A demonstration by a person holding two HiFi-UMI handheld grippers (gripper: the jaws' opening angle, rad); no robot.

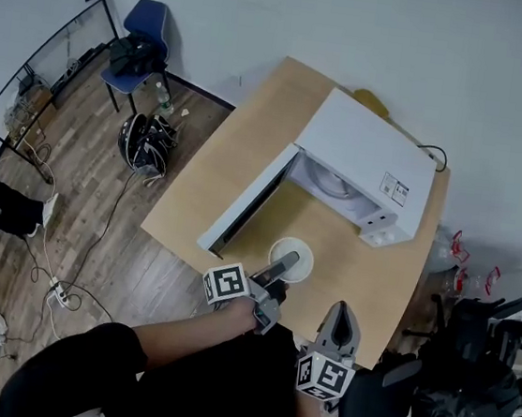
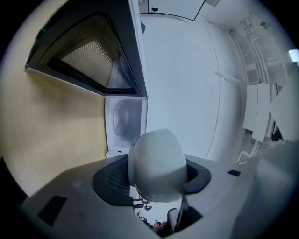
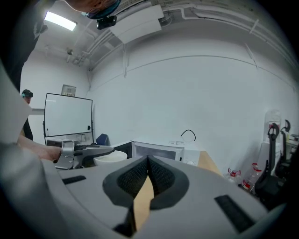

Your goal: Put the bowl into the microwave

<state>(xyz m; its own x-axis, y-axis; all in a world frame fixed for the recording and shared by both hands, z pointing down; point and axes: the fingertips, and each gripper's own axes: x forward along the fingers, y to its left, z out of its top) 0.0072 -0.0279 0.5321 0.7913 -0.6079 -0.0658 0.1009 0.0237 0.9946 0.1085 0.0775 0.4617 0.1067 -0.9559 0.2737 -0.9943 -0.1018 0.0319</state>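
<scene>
- The left tongs [image 1: 282, 268] are partly open and clamped on the wall of the white bowl [image 1: 291, 258]; the left gripper view shows the bowl filling the gap between the jaws.
- The bowl sits near the bench's [image 1: 250, 145] near edge, just in front of the microwave's [image 1: 366, 159] open mouth and not yet inside. Whether it rests on the bench or hangs just above it, I cannot tell.
- The right tongs [image 1: 341, 309] are closed at the tips and hold nothing, off the bench's near edge.
- The door [image 1: 242, 208] swings out to the left, close beside the bowl. A drift that way would likely knock the bowl or the tongs against it.
- The grip is on one side only, so the bowl could tip or slide out if pushed fast.
- Coming in too low risks catching the bowl's base on the mouth's lower lip and jolting it loose.
- The turntable [image 1: 326, 178] inside may rock if the bowl lands off-centre.
- Whether the bowl holds anything is unclear; if it does, a tilt would spill it.
</scene>
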